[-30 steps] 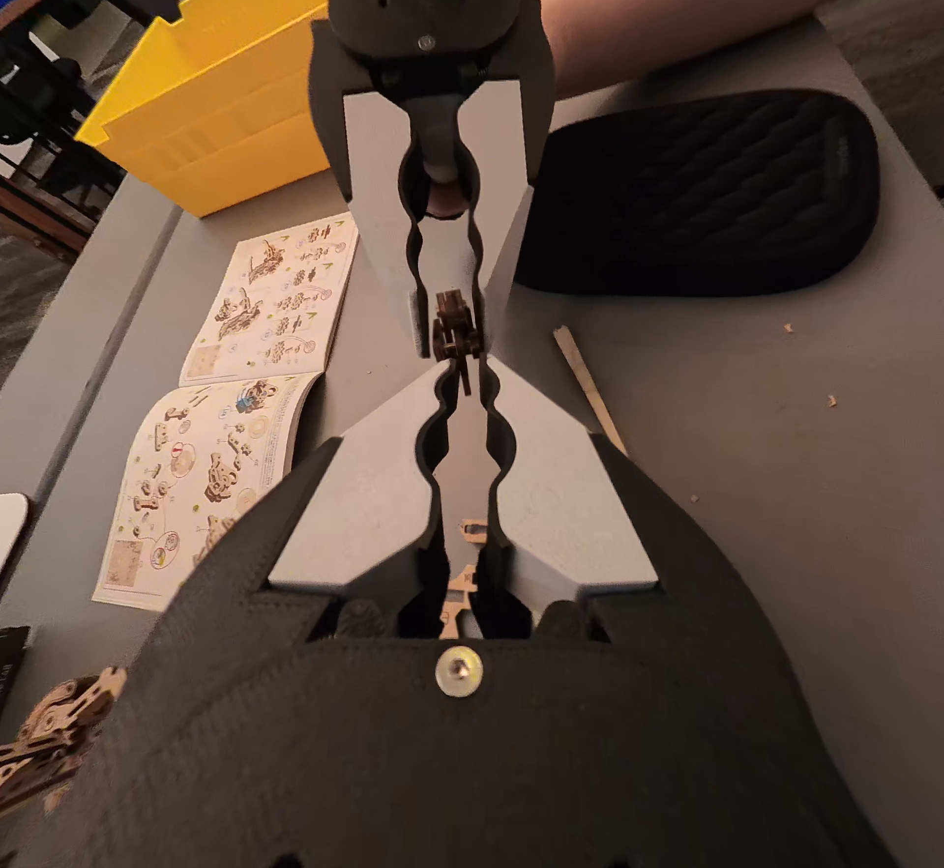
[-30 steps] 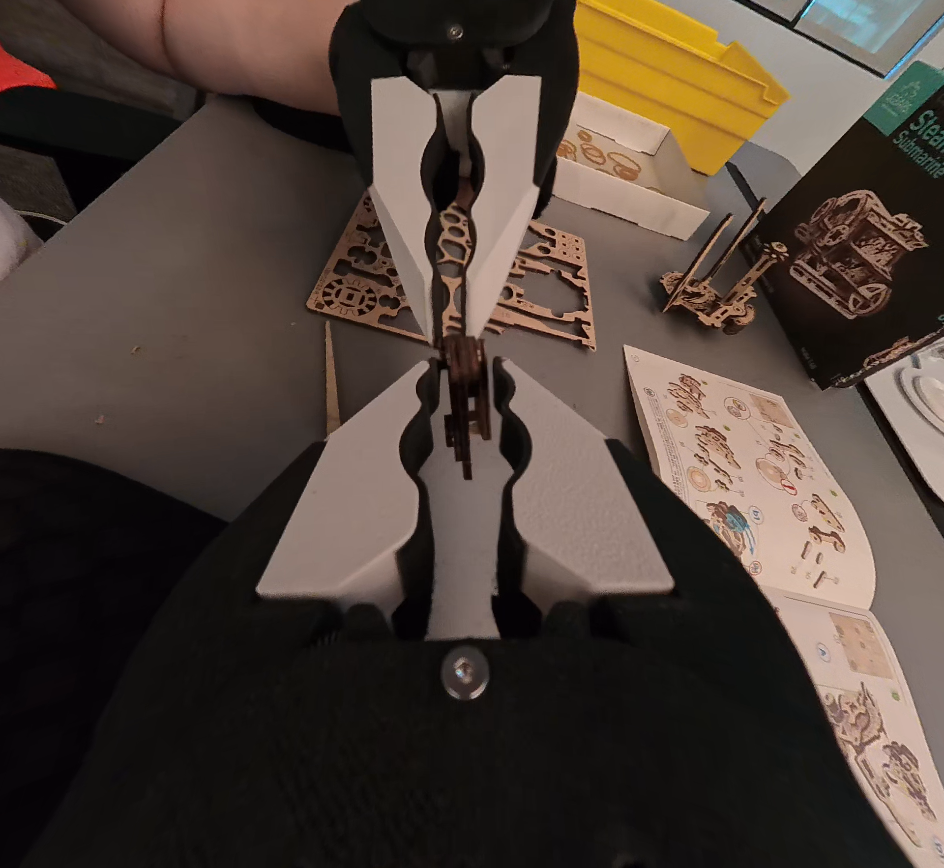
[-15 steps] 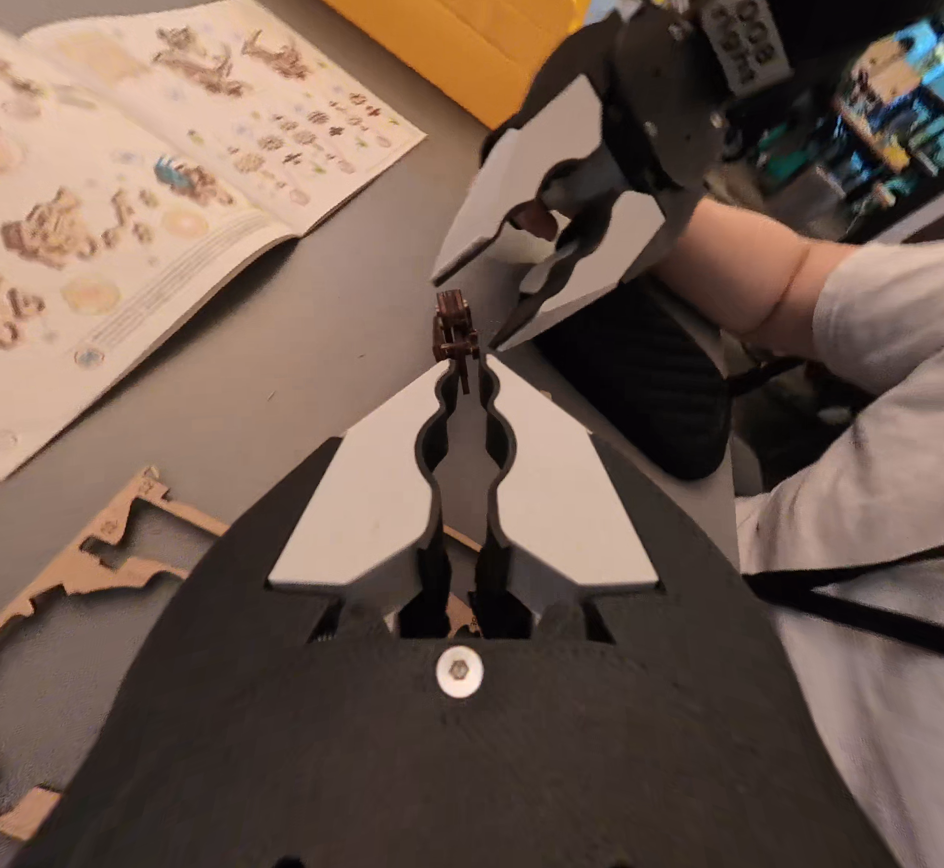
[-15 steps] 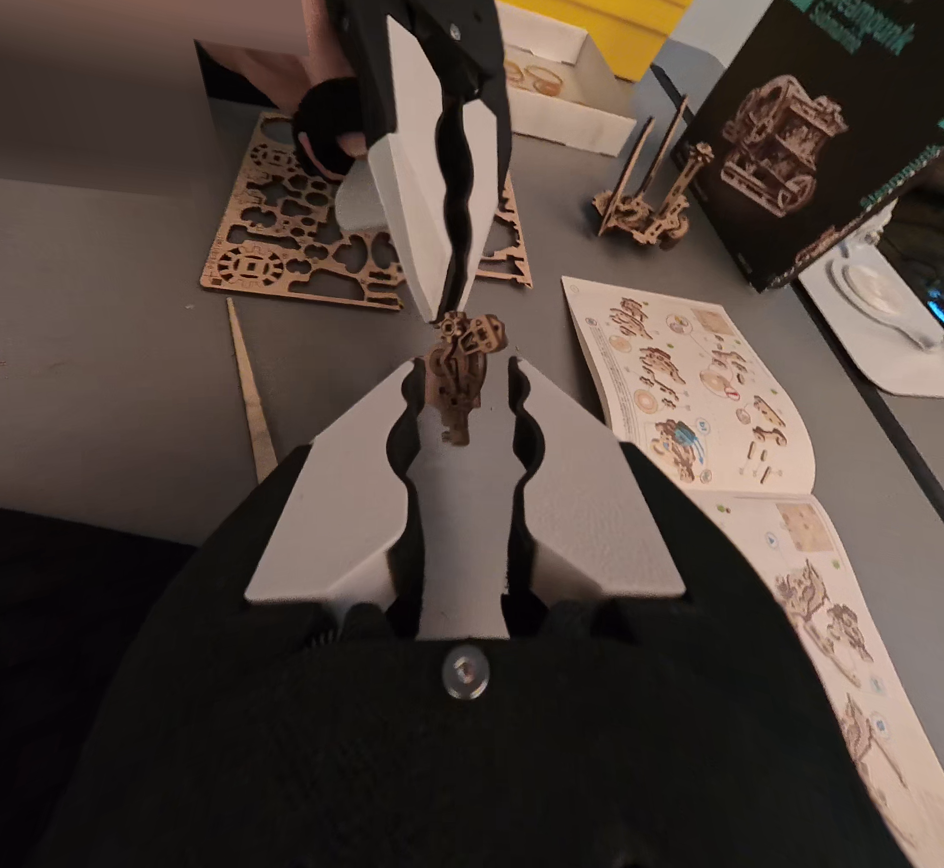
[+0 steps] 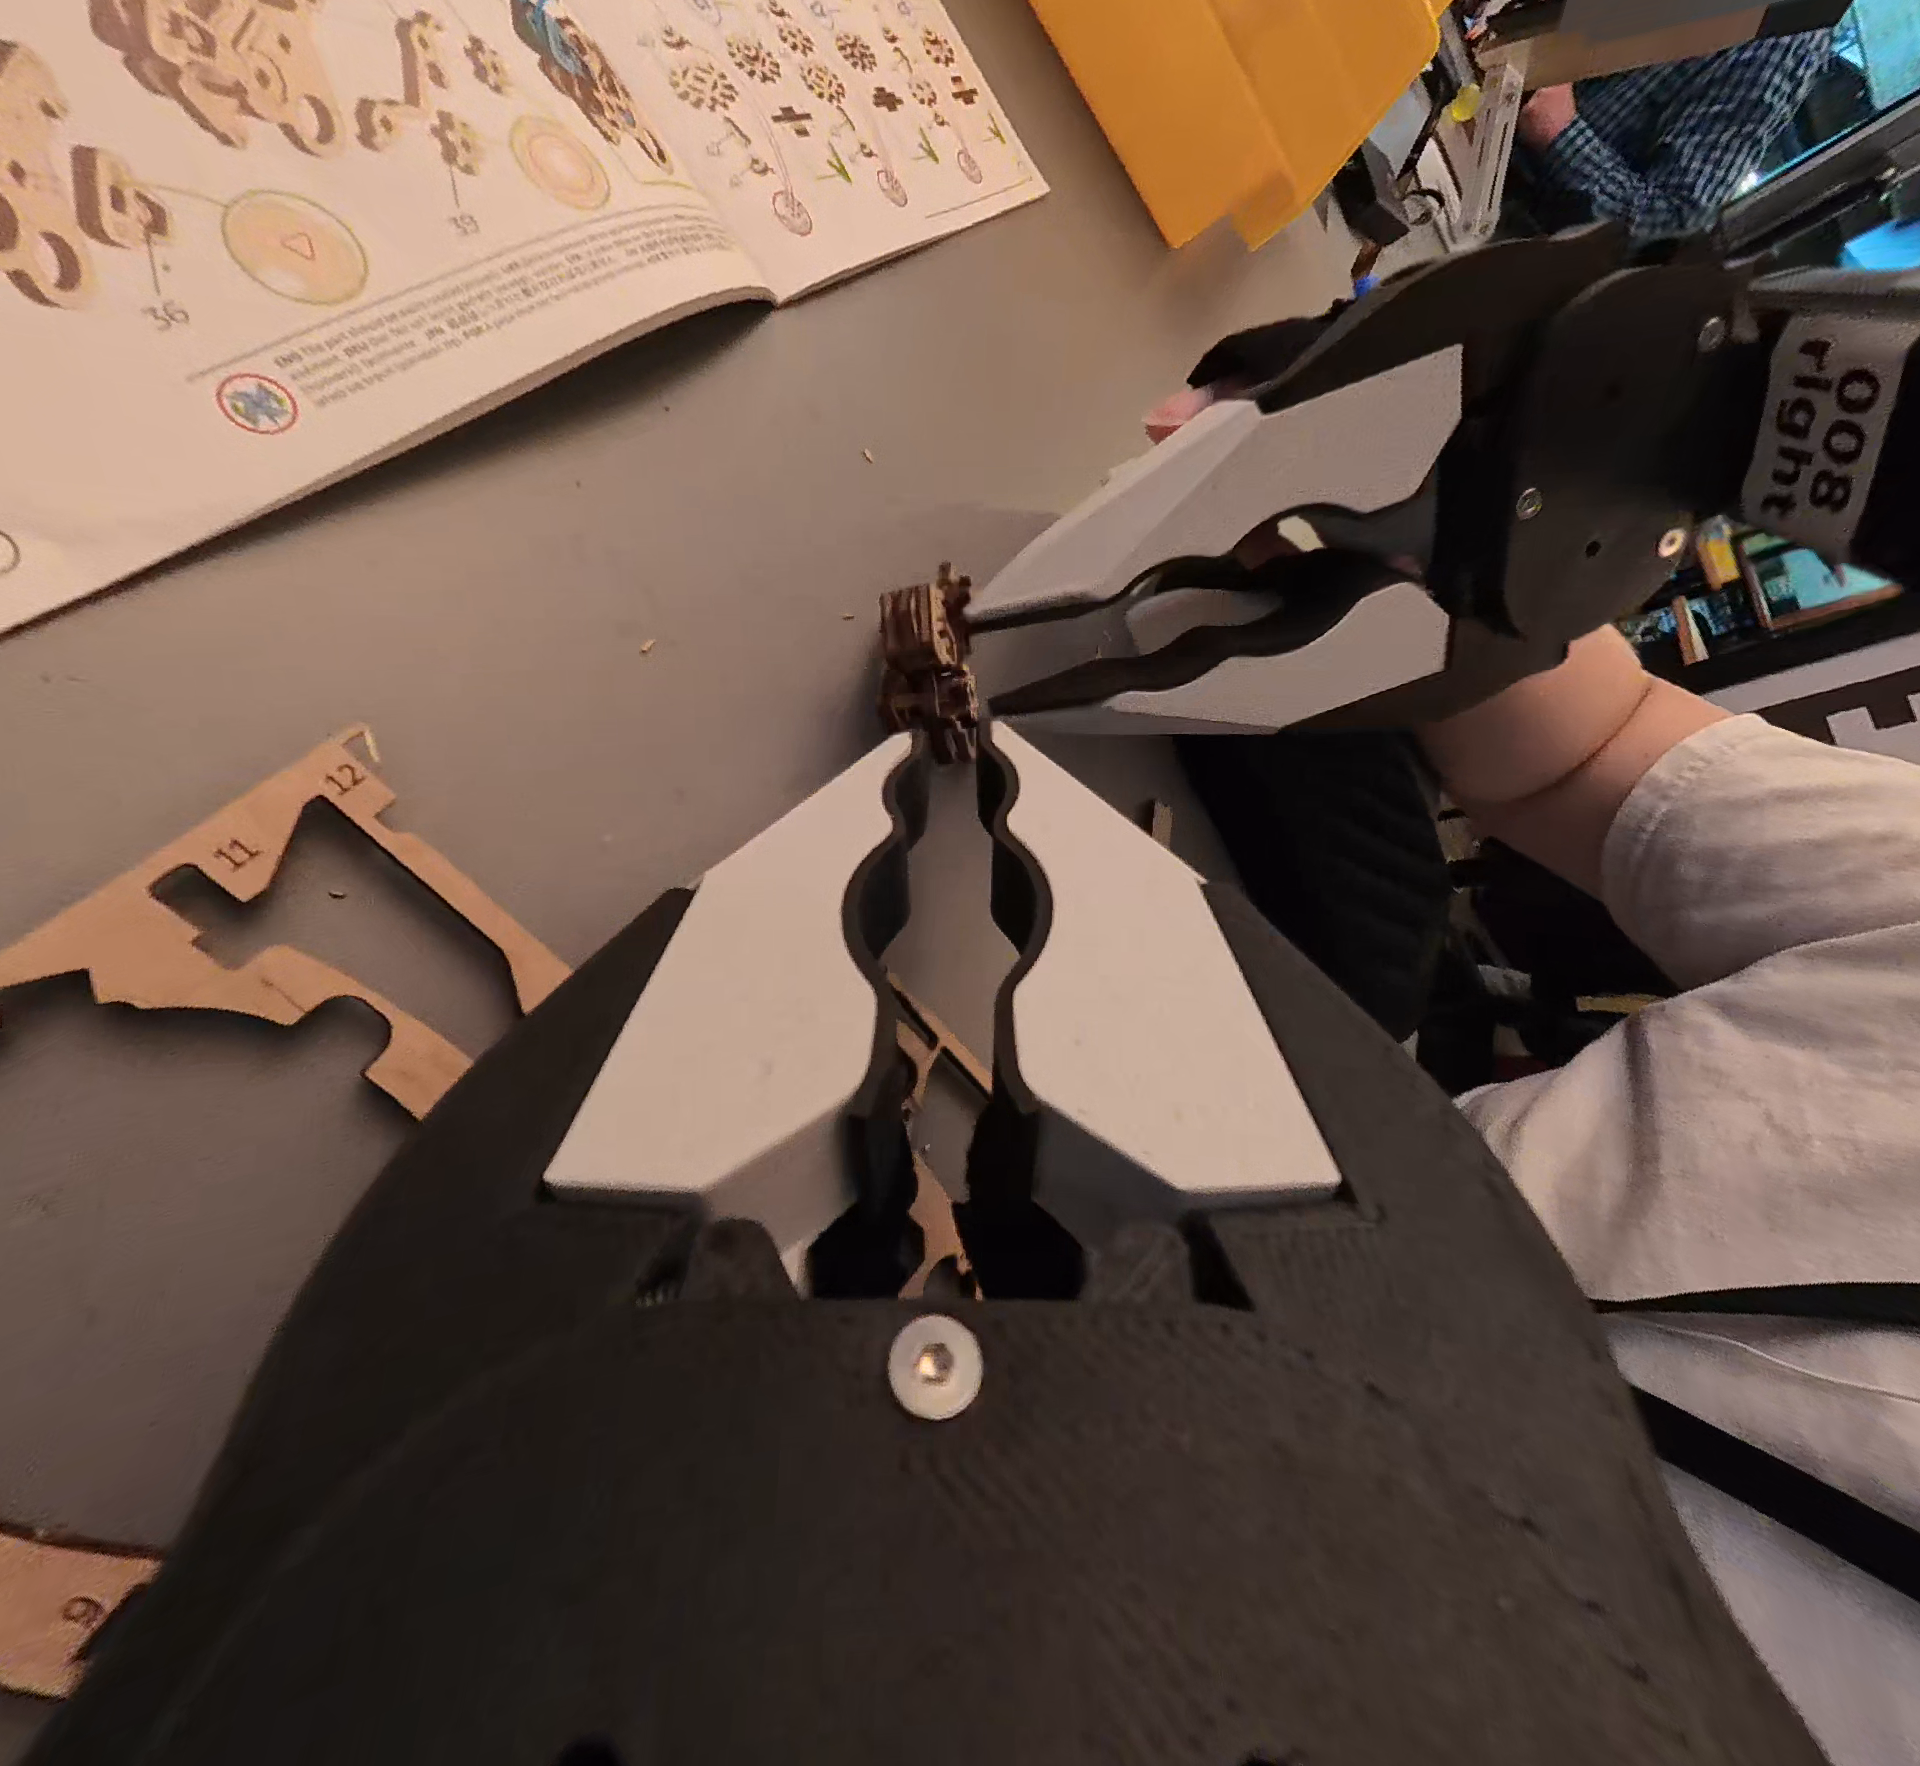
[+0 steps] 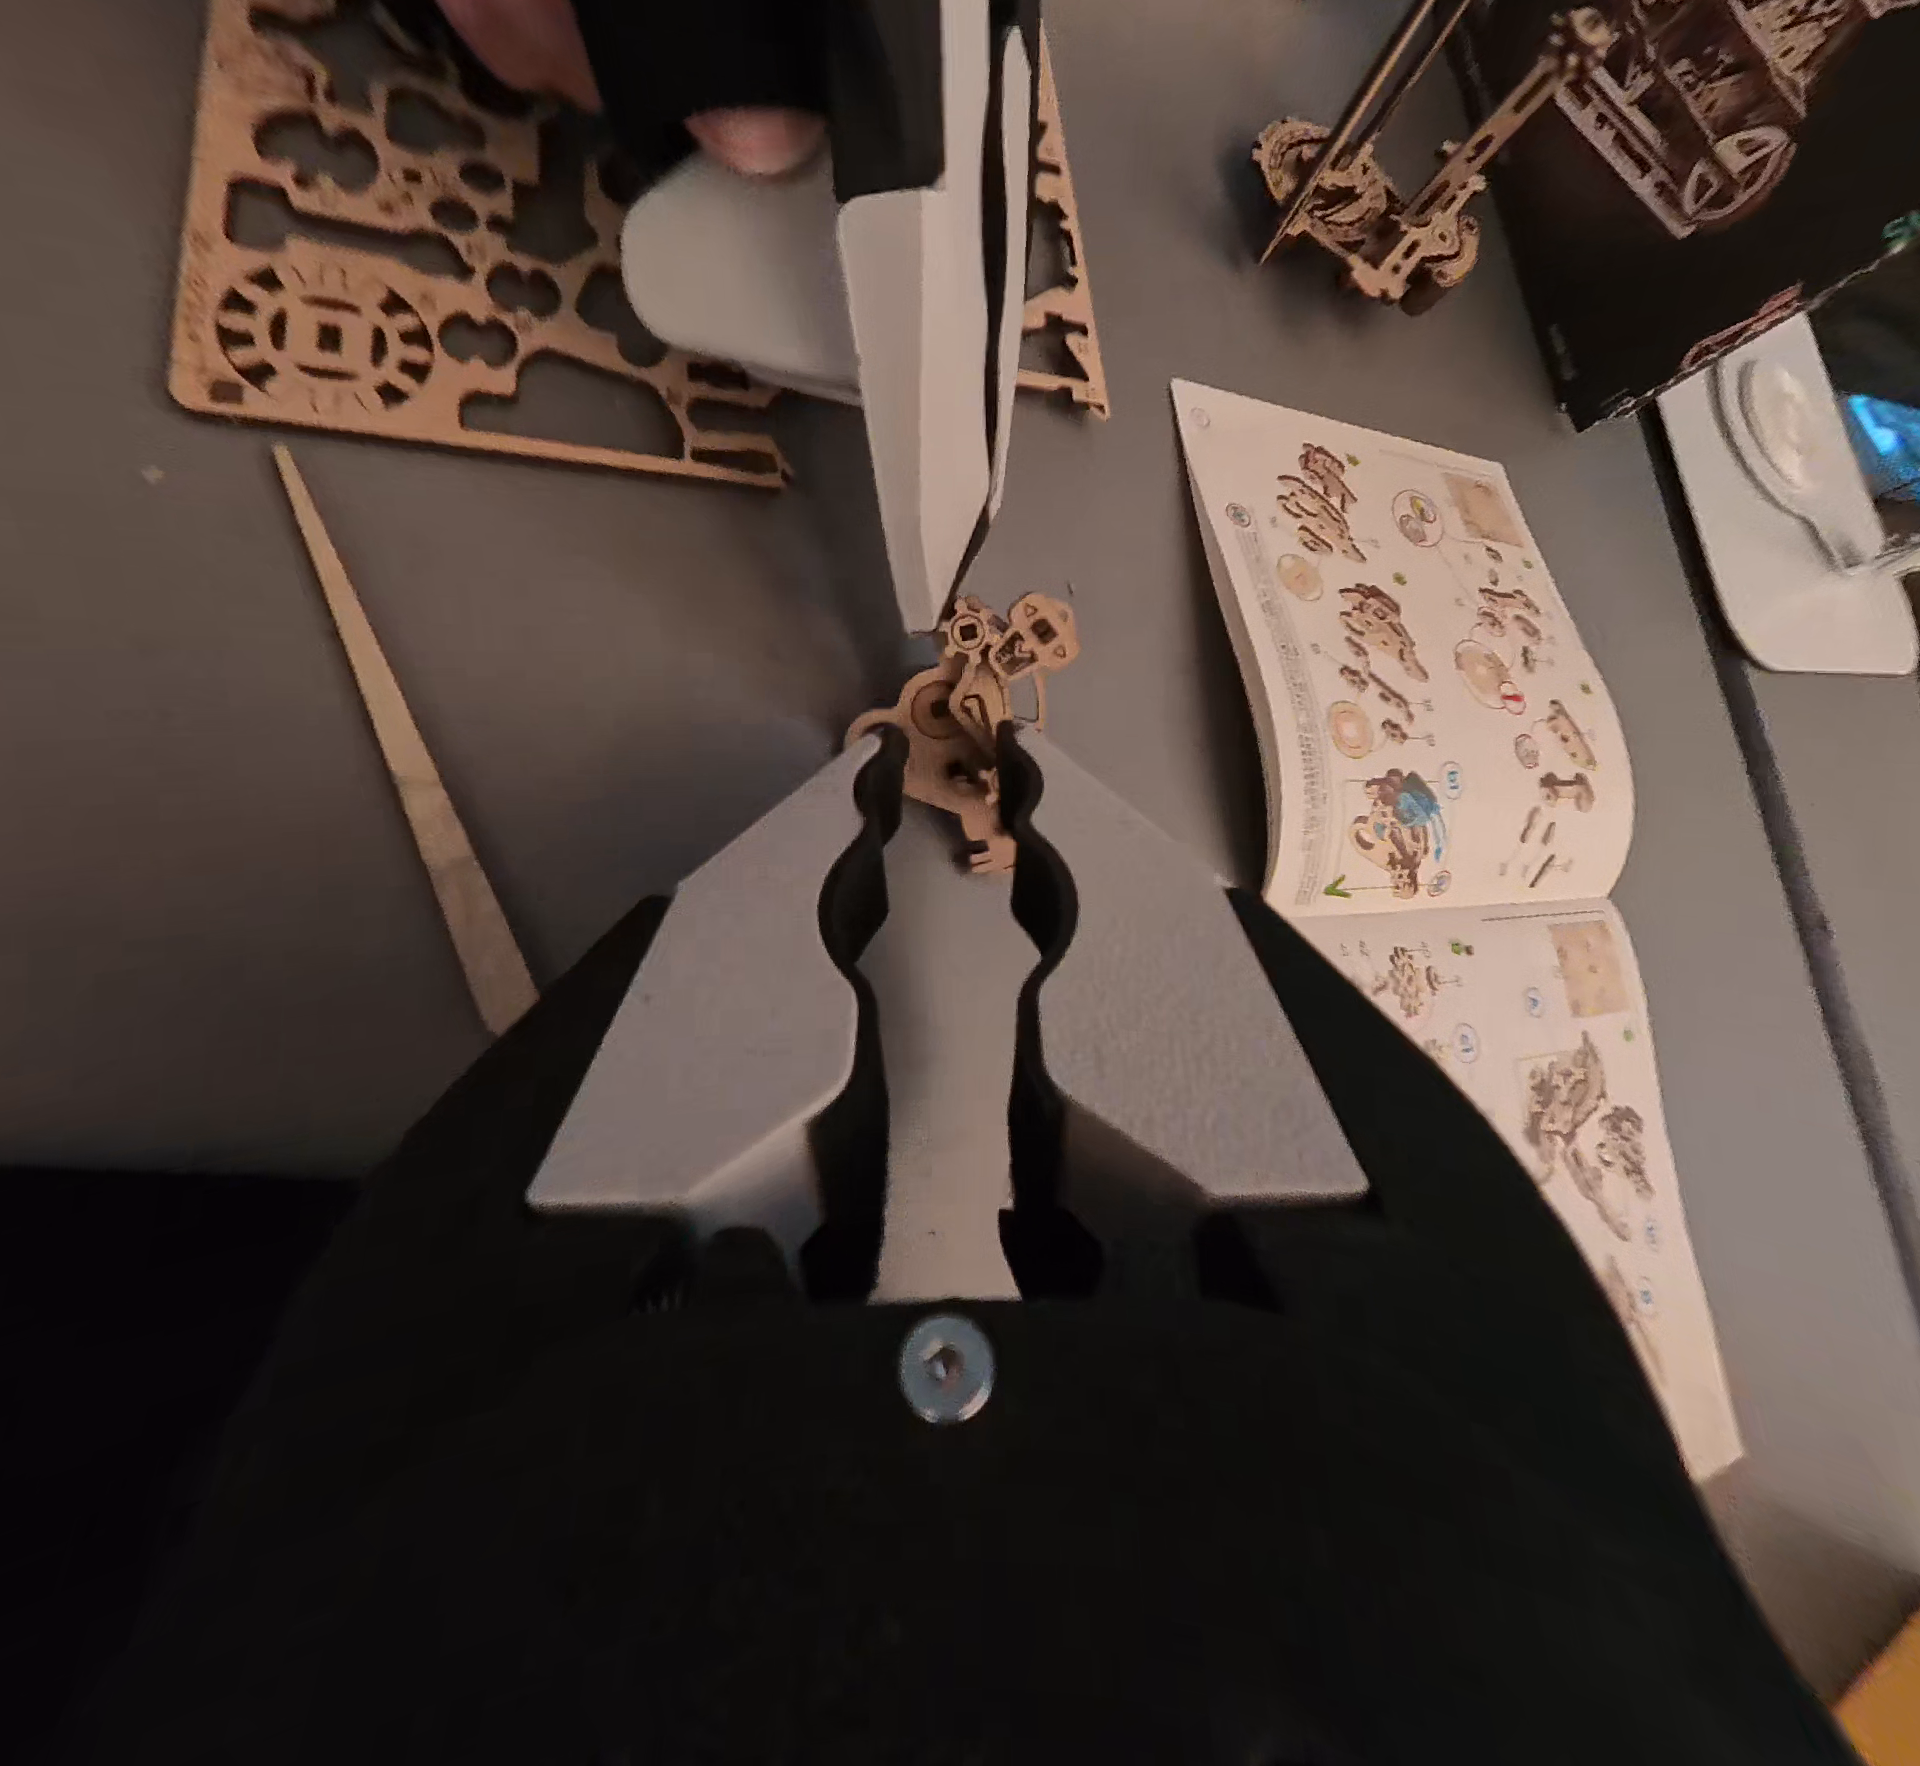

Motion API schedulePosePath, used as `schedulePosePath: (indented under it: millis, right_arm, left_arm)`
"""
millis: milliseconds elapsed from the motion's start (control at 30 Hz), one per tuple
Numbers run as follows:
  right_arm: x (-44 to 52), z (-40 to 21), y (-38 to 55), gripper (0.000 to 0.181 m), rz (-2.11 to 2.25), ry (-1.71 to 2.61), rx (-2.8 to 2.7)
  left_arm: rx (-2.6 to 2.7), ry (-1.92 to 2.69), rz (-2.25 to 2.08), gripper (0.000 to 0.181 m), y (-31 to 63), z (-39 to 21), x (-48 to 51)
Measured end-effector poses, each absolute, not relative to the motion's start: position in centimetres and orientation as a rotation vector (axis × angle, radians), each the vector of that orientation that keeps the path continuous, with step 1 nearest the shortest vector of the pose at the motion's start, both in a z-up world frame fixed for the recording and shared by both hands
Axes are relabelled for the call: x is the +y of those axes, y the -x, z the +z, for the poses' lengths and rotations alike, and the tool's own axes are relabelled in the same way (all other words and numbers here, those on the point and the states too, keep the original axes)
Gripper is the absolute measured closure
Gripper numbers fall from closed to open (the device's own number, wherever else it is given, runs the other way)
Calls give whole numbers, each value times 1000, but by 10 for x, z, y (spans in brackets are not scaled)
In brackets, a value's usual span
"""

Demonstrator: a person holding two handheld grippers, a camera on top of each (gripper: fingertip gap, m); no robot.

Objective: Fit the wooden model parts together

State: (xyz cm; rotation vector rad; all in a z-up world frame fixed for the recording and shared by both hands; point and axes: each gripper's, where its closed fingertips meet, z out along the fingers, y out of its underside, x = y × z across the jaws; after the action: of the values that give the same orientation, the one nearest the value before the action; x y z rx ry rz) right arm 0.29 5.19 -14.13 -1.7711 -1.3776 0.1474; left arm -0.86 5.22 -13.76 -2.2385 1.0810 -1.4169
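A small wooden sub-assembly (image 5: pixel 928 651) of laser-cut parts is held above the grey table (image 5: pixel 499 615). My left gripper (image 5: pixel 948 742) is shut on its lower end. My right gripper (image 5: pixel 980 656) comes in from the right, its two fingertips against the piece's upper and lower sides. In the right wrist view the same piece (image 6: pixel 961 729) sits between the tips of my right gripper (image 6: pixel 945 745), which touch both its sides. The left gripper (image 6: pixel 940 617) comes down from above onto its top end.
An open instruction booklet (image 6: pixel 1434 677) lies to the right. Punched-out wooden part sheets (image 6: pixel 364 262) (image 5: pixel 291 937), a thin wooden sliver (image 6: pixel 405 760), a part-built model (image 6: pixel 1371 210), a black box (image 6: pixel 1714 54) and a yellow bin (image 5: pixel 1226 23) are around. My two grippers' fingertips are within a few centimetres of each other.
Both grippers swung round over the table. The right gripper opened, came away from the piece, then returned and narrowed onto it. The left kept hold of the piece throughout.
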Motion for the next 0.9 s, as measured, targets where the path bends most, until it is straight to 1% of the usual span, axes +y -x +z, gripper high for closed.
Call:
schedulePosePath:
  millis: [67,167,300,367,400,433,500,533,567,600,633,667,767,833,900]
  right_arm:
    - [52,-142,-1,161,123,1739,-1398]
    - [49,-139,3,155,217,1760,-1374]
    - [52,-135,1,155,262,1769,-1334]
    - [51,-136,1,156,301,1771,-1341]
    - [49,-136,1,156,324,1766,-1354]
    - [48,-135,3,157,344,1748,-1369]
    - [41,-129,7,172,375,1682,-1410]
    - [40,-126,9,173,371,1663,-1404]
    - [45,-126,7,172,347,1688,-1371]
    - [50,-126,5,167,332,1738,-1326]
    - [51,-127,7,154,363,1785,-1291]
    - [48,-129,11,153,413,1823,-1275]
    - [52,-135,10,164,368,1882,-1253]
    - [53,-137,9,163,347,1896,-1257]
    - [48,-141,11,170,379,1923,-1274]
  left_arm:
    - [1102,2262,-1458,177,8,-140,46]
    - [1166,2271,-1557,171,5,-138,33]
    - [1222,2274,-1461,165,10,-140,38]
    - [1233,2254,-1410,159,16,-136,47]
    - [1218,2238,-1388,159,19,-132,53]
    - [1196,2225,-1364,159,21,-128,60]
    - [1168,2224,-1313,160,27,-127,72]
    - [1158,2229,-1299,160,29,-128,75]
    - [1149,2234,-1302,161,30,-128,77]
    - [1142,2239,-1318,161,29,-129,76]
    - [1144,2243,-1339,162,28,-130,73]
    - [1154,2247,-1357,162,27,-130,70]
    - [1189,2249,-1340,163,25,-134,65]
    - [1210,2243,-1303,165,26,-135,65]
    - [1211,2238,-1269,165,27,-136,68]
